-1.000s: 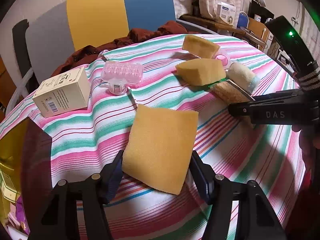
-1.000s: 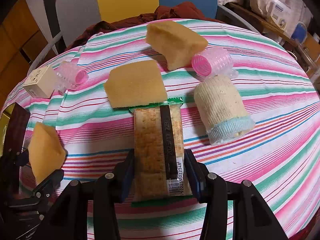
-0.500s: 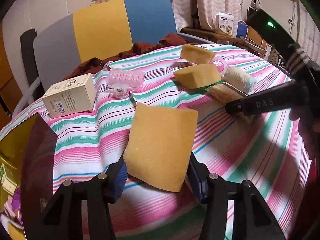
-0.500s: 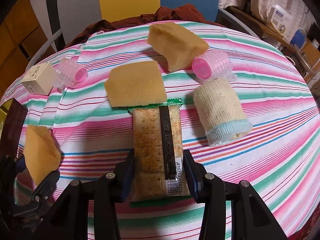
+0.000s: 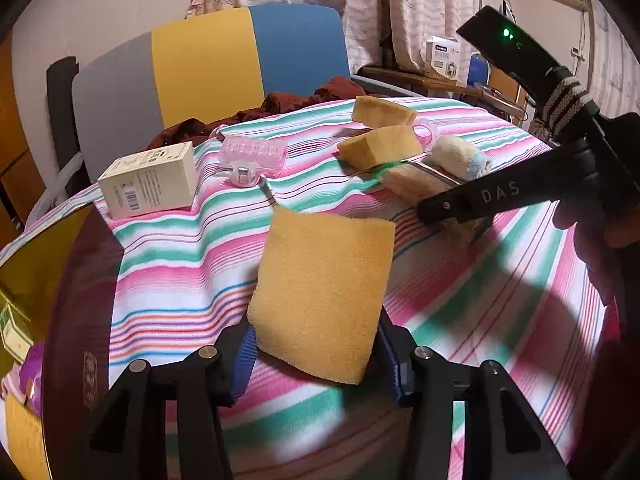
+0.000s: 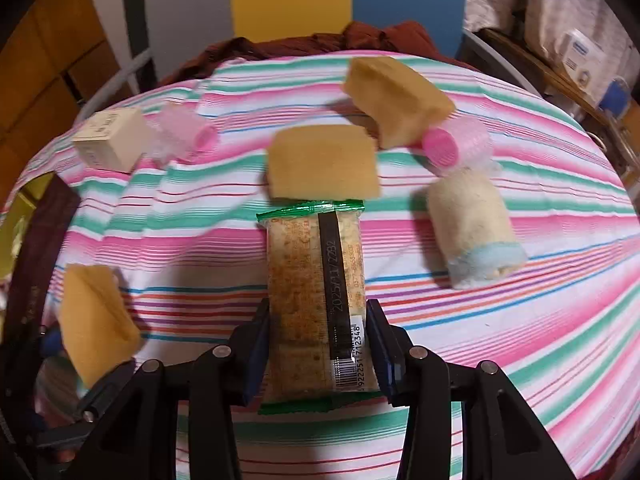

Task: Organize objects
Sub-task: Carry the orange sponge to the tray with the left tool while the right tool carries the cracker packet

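Note:
My left gripper (image 5: 316,360) is shut on a flat yellow sponge (image 5: 322,296) and holds it above the striped tablecloth (image 5: 180,248); the same sponge shows at the left of the right wrist view (image 6: 96,316). My right gripper (image 6: 318,352) is shut on a wrapped cracker packet (image 6: 318,292), lifted off the cloth; it shows in the left wrist view (image 5: 424,186). Two more yellow sponges (image 6: 324,168) (image 6: 396,100), a pink hair roller (image 6: 456,146) and a rolled cream towel (image 6: 472,228) lie beyond.
A cream carton (image 5: 150,186) and a second pink roller (image 5: 256,156) lie at the cloth's left. A dark red cloth (image 5: 280,108) and a yellow-blue chair back (image 5: 224,68) stand behind. A yellow bin (image 5: 24,280) with items is at the left edge.
Both grippers have risen with their loads: the sponge and the cracker packet are higher off the cloth. The packet has pulled away from the sponge behind it.

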